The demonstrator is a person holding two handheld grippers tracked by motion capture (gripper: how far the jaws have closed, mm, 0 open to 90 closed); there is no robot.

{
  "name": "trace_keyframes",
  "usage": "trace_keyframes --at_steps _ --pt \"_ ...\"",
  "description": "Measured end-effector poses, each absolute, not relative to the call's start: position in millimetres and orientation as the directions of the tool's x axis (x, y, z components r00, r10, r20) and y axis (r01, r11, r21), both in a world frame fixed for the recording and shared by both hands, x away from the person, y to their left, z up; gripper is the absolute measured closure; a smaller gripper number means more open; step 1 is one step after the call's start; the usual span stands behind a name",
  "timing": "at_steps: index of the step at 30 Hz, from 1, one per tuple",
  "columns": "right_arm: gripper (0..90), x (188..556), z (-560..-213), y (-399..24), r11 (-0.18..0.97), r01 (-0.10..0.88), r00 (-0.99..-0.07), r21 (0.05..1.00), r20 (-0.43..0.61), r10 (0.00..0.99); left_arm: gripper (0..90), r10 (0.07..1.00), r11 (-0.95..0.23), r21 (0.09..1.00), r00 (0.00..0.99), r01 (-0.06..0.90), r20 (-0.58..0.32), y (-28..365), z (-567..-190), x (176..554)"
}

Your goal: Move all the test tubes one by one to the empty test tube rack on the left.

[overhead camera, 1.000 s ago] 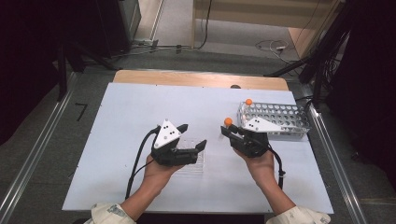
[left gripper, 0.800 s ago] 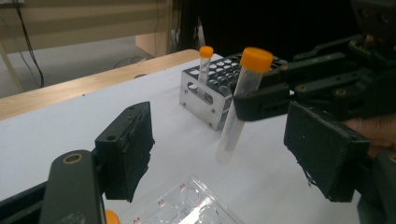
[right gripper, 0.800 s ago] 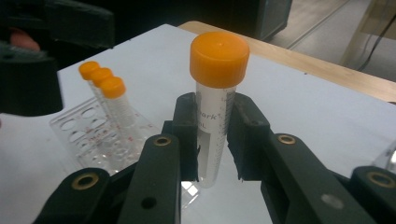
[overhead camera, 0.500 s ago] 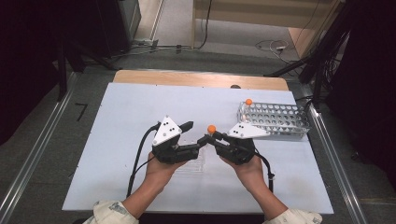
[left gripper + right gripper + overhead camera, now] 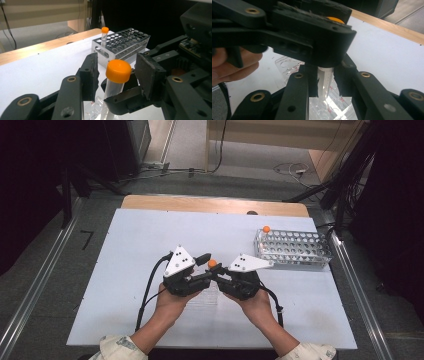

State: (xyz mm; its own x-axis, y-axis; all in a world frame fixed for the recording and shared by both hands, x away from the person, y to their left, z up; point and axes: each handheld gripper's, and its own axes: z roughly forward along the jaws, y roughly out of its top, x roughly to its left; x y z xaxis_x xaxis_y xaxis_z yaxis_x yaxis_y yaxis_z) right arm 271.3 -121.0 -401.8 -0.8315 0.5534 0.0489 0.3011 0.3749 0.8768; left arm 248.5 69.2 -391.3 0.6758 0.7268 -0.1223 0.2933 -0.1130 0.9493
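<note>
- My right gripper [image 5: 216, 272] has its fingers clenched on the clear plastic tube with the orange screw cap [image 5: 212, 264]; in the right gripper view the two black pads [image 5: 312, 83] press the tube's wall [image 5: 325, 81] from both sides.
- The tube stands roughly upright above the middle of the white desk [image 5: 135, 235], cap on top, raised off the surface between my two hands.
- My left gripper [image 5: 206, 268] faces the right one, its fingers either side of the orange cap [image 5: 118, 71]. They have just been closing in, yet a gap shows on both sides of the cap in the left gripper view, so they are released for now (near, not touching).
- A clear plastic piece [image 5: 287, 63] lies flat on the desk under the grippers.
- The perforated metal tube rack [image 5: 292, 249] stands near the desk's far right edge, well apart from the held tube, with a second orange-capped tube [image 5: 104, 37] upright in a corner hole.
</note>
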Motion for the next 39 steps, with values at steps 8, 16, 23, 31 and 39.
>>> trace_keyframes --at_steps 8,16,23,31,39 --pt "71.6 271.8 -402.4 -120.5 0.378 0.308 -0.832 0.873 0.055 0.552 66.2 0.730 -0.104 0.950 0.672 0.293 -0.127 69.7 -392.9 249.2" --pt "71.2 271.5 -401.8 -121.8 0.373 0.302 -0.834 0.877 0.054 0.549 69.9 0.728 -0.099 0.953 0.674 0.287 -0.127 69.8 -391.6 248.5" --pt "33.0 269.3 -399.1 -126.5 0.346 0.287 -0.848 0.893 0.069 0.525 70.1 0.741 -0.084 0.958 0.660 0.274 -0.124 76.2 -387.7 250.9" --pt "21.3 271.8 -405.2 -143.6 0.332 0.315 -0.820 0.889 0.079 0.567 70.1 0.780 -0.066 0.964 0.616 0.256 -0.110 86.9 -387.0 256.5" --pt "15.6 275.0 -415.4 -162.0 0.316 0.345 -0.786 0.884 0.088 0.611 70.1 0.811 -0.085 0.963 0.580 0.254 -0.081 90.3 -392.4 262.3"
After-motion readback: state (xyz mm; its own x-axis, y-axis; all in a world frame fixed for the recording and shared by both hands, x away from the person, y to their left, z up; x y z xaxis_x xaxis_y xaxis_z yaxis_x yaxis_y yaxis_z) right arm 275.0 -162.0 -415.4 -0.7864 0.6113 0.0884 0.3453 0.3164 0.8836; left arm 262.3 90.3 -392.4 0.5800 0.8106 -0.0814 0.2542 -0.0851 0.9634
